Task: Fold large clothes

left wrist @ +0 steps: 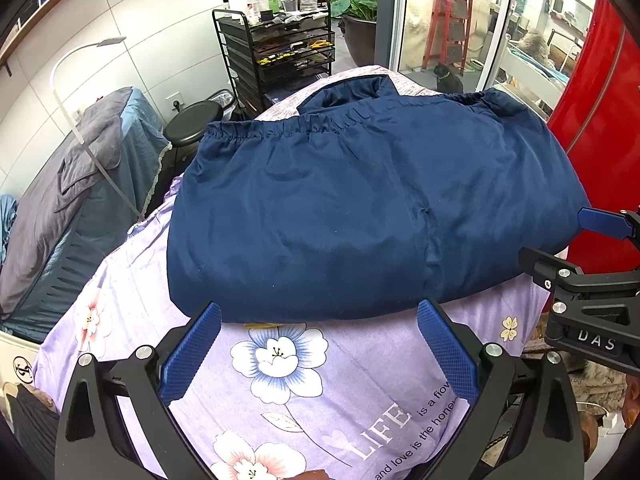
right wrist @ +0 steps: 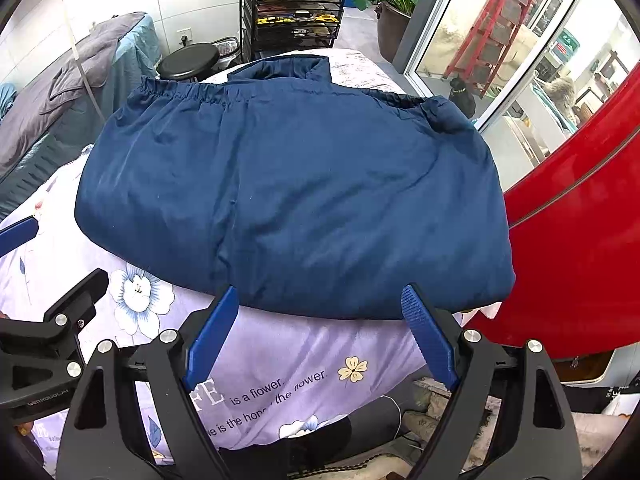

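Left wrist view, left gripper (left wrist: 320, 312) spread wide, tips at navy garment (left wrist: 360, 208) edge

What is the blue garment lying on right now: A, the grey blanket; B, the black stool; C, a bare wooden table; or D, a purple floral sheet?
D: the blue garment lies folded on the purple floral sheet, with both grippers open just short of its near edge.

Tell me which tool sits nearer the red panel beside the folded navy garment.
Right. The right tool is open at the garment's near edge, next to the red panel; the left tool, also open, sits farther along that edge.
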`<state>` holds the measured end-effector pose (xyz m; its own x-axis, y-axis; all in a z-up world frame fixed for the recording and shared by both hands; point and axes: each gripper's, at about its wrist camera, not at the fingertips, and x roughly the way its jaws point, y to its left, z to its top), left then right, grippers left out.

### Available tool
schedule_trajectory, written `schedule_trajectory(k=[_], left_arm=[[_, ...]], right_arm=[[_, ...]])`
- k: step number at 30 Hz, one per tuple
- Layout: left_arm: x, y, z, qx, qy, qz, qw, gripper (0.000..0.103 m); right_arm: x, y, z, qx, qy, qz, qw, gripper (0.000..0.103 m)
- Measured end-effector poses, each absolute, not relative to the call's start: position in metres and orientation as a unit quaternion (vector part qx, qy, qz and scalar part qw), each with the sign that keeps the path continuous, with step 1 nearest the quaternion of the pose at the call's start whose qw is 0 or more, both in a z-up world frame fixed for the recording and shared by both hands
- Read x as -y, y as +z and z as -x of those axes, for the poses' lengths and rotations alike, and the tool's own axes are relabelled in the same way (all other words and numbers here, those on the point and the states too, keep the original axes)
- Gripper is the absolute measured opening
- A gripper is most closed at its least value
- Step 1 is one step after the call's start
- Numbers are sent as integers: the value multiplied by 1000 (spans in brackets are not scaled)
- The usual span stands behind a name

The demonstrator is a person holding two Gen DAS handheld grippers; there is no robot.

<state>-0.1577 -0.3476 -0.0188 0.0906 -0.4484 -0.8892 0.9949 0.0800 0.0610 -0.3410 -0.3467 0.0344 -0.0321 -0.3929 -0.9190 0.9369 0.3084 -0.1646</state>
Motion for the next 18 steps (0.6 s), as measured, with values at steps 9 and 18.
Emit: schedule_trajectory(k=[9, 18], left_arm=[[350, -20, 159, -368, -570, -374, 632, 97], [352, -22, 162, -370, -574, -377, 626, 97]], right_arm=[[347, 35, 342, -495, -521, -277, 638, 83], [346, 33, 343, -495, -521, -279, 637, 83]])
